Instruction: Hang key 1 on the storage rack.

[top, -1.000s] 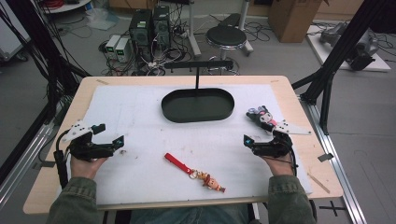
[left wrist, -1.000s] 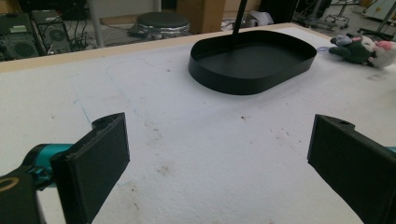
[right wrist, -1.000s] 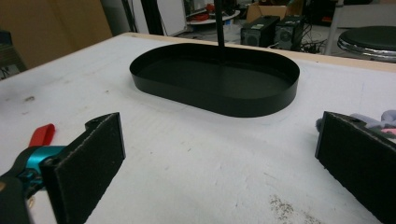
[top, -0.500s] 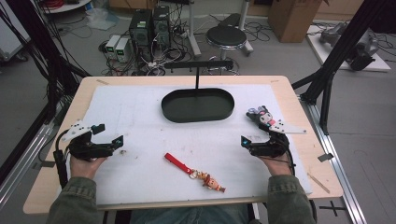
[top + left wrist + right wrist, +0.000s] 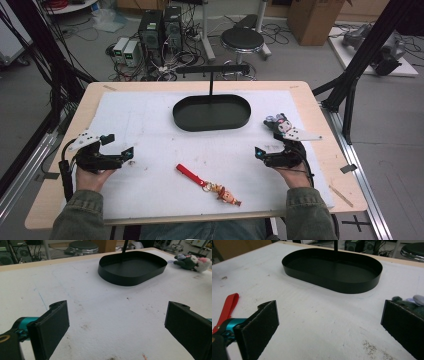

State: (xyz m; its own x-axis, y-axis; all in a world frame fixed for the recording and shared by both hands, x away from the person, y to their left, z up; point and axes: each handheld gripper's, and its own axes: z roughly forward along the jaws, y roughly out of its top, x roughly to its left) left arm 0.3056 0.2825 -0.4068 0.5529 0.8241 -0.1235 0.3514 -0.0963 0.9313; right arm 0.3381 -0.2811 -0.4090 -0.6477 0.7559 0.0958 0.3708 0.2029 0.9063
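Right claw [image 5: 262,151] slightly nearer keychain [image 5: 208,184]

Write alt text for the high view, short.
A person holds the left gripper and right gripper open over a white mat, empty. Between them lies a keychain with a red strap; a black oval tray sits beyond, and a plush toy lies near the right gripper.

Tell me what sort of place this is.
Likely a robotics lab or workshop: desktop computers with tangled cables on the floor, a black frame around the table, and a stool.
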